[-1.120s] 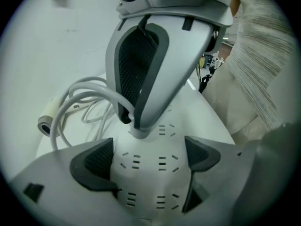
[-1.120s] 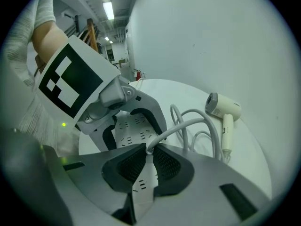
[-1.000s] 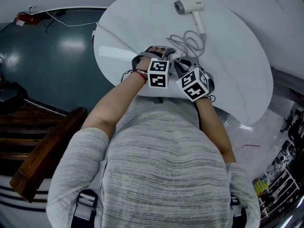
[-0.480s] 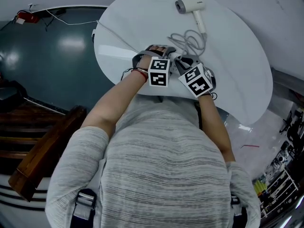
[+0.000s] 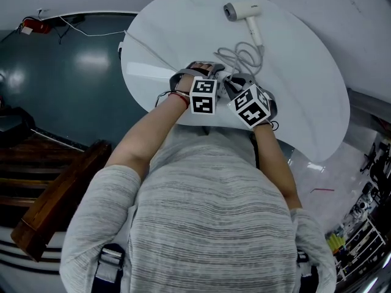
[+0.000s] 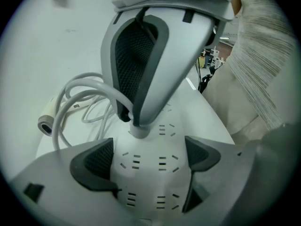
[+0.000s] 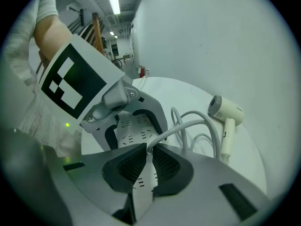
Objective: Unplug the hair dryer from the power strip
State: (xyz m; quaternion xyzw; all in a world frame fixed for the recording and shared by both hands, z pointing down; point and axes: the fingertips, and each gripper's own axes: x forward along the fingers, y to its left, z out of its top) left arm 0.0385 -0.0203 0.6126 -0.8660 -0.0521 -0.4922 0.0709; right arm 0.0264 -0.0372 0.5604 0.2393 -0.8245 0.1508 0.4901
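A white power strip (image 6: 148, 173) lies on the round white table (image 5: 305, 96) close to the person. My left gripper (image 6: 146, 161) straddles the strip, and its dark pads (image 6: 94, 166) press on the strip's two long sides. My right gripper (image 7: 149, 152) comes down from above and is shut on the hair dryer's white plug (image 6: 138, 130), which sits in a socket of the strip. From the plug the grey cable (image 5: 244, 57) runs in loose loops to the white hair dryer (image 5: 243, 11), which lies at the far side of the table.
The table's near edge (image 5: 201, 127) is right at the person's body. A dark floor (image 5: 61, 78) lies to the left, with a white cord (image 5: 91, 30) and a red object (image 5: 35, 23) on it. Wooden furniture (image 5: 55, 194) stands at the lower left.
The right gripper's marker cube has rocked very slightly. Both grippers stay where they were, on the strip and the plug.
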